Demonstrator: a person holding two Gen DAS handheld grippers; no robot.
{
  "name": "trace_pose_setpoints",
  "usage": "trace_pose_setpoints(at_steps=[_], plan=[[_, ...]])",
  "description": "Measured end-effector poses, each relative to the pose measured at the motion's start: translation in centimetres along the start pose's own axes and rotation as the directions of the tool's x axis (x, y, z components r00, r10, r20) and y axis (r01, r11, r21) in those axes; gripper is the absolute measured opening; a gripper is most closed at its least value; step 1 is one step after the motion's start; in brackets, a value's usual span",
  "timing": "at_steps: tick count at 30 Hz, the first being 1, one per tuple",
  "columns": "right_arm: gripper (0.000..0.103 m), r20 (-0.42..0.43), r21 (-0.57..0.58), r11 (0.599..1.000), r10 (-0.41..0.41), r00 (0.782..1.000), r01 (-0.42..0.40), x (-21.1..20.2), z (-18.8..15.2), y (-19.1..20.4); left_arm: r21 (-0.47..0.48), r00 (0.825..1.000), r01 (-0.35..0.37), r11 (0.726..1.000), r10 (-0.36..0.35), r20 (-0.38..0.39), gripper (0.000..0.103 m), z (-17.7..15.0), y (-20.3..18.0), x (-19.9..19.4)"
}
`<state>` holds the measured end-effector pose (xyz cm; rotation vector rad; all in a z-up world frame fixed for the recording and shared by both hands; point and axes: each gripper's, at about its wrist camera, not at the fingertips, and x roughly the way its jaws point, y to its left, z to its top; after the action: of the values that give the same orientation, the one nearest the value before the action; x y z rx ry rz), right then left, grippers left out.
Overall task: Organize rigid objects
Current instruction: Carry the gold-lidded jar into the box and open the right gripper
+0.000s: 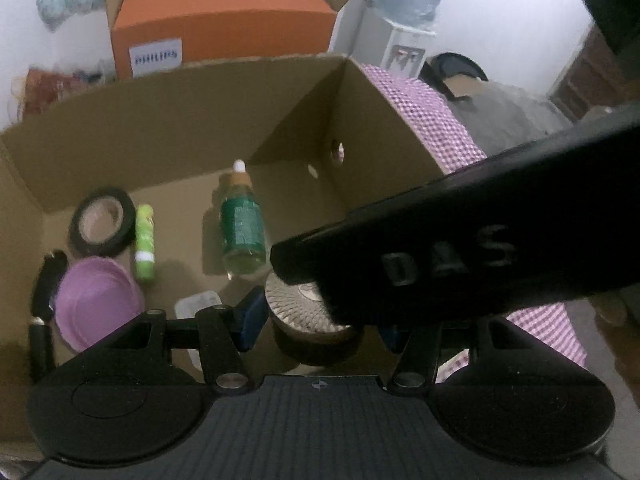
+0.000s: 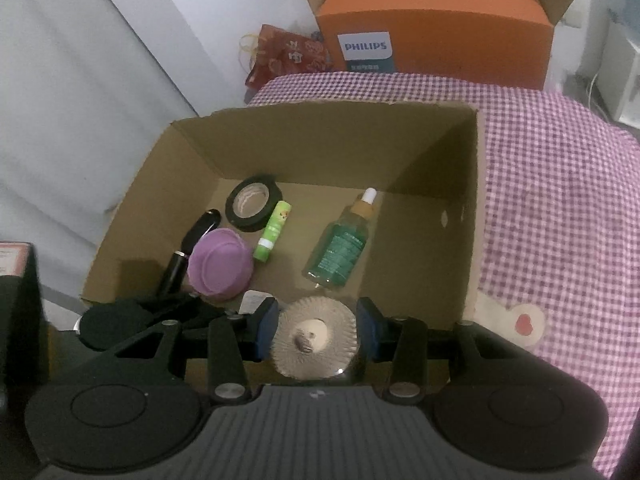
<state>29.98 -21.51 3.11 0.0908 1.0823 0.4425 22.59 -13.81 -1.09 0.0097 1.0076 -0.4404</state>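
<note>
A round jar with a pleated, ribbed top [image 2: 316, 336] hangs over the near end of an open cardboard box [image 2: 328, 136]. My right gripper [image 2: 317, 328] is shut on it, one blue pad on each side. In the left wrist view the same jar [image 1: 300, 304] sits between the fingers of my left gripper [image 1: 320, 324]. Its left pad [image 1: 252, 320] is near the jar's edge. The right gripper's black body [image 1: 440, 256] hides the other pad, so that grip is unclear. On the box floor lie a black tape roll [image 2: 252, 204], a green stick [image 2: 274, 232], a green dropper bottle [image 2: 340, 248], a purple lid [image 2: 220, 266] and a black handle [image 2: 188, 248].
The box rests on a purple checked cloth [image 2: 560, 200]. An orange Philips carton [image 2: 432, 28] stands behind it inside a larger open box, with a red bag [image 2: 288, 56] to its left. A water dispenser [image 1: 408, 40] stands at the back right. A small white container [image 1: 196, 304] lies near the purple lid.
</note>
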Motion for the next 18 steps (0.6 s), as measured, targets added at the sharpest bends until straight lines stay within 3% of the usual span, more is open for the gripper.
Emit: trace_pose_setpoints(at_steps=[11, 18], plan=[[0.046, 0.091, 0.068, 0.996, 0.046, 0.995, -0.052, -2.1, -1.2, -0.8, 0.036, 0.997, -0.024, 0.999, 0.021, 0.079, 0.056, -0.4, -0.9, -2.6], [0.046, 0.214, 0.107, 0.984, 0.118, 0.970, -0.143, -6.9, -4.3, -0.1, 0.065, 0.985, -0.057, 0.996, 0.045, 0.164, 0.057, -2.1, -2.0, -6.9]])
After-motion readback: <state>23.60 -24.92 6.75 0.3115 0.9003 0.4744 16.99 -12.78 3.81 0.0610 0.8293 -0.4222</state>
